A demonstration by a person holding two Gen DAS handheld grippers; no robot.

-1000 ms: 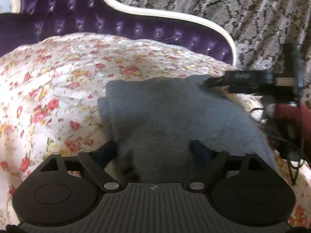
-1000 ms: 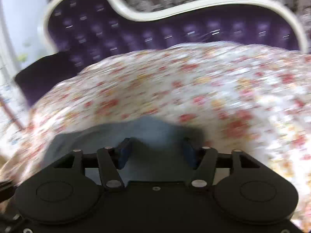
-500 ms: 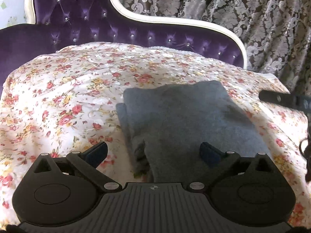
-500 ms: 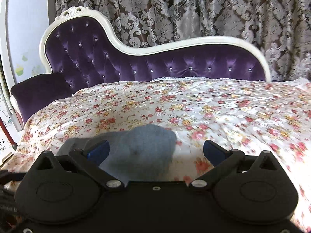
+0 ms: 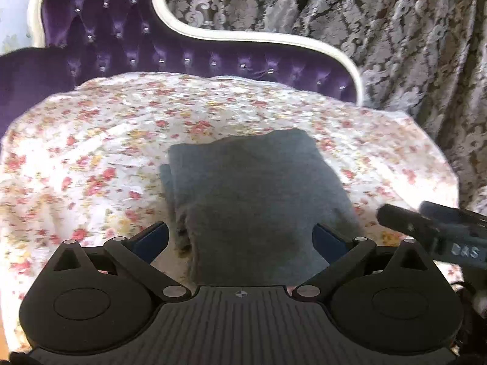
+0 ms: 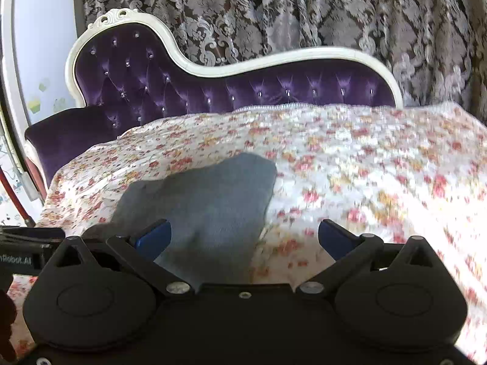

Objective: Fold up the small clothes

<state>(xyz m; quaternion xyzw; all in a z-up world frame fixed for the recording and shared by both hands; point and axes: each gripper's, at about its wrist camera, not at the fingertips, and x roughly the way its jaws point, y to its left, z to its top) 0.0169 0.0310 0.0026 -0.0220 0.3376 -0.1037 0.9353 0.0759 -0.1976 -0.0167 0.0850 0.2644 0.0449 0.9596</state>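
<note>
both the left gripper (image 5: 240,240) and right gripper (image 6: 243,238) had let go, jaws wide and empty, and drawn back, leaving the grey garment (image 5: 258,200) folded on the floral sheet (image 5: 91,152), apparently finished.

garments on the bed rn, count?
1. A folded grey garment lies on the floral bedspread, just ahead of both open grippers. Anything folded inside or underneath wouldn't show.

Plain grey folded knit garment (image 5: 255,188), no pattern. White bedspread (image 5: 91,140) with small red and yellow flowers. Deep purple tufted velvet sofa back (image 6: 170,88), cream frame. Brown-and-silver damask curtain (image 6: 304,12) far behind. Black grippers, blue pads (image 6: 153,238).
</note>
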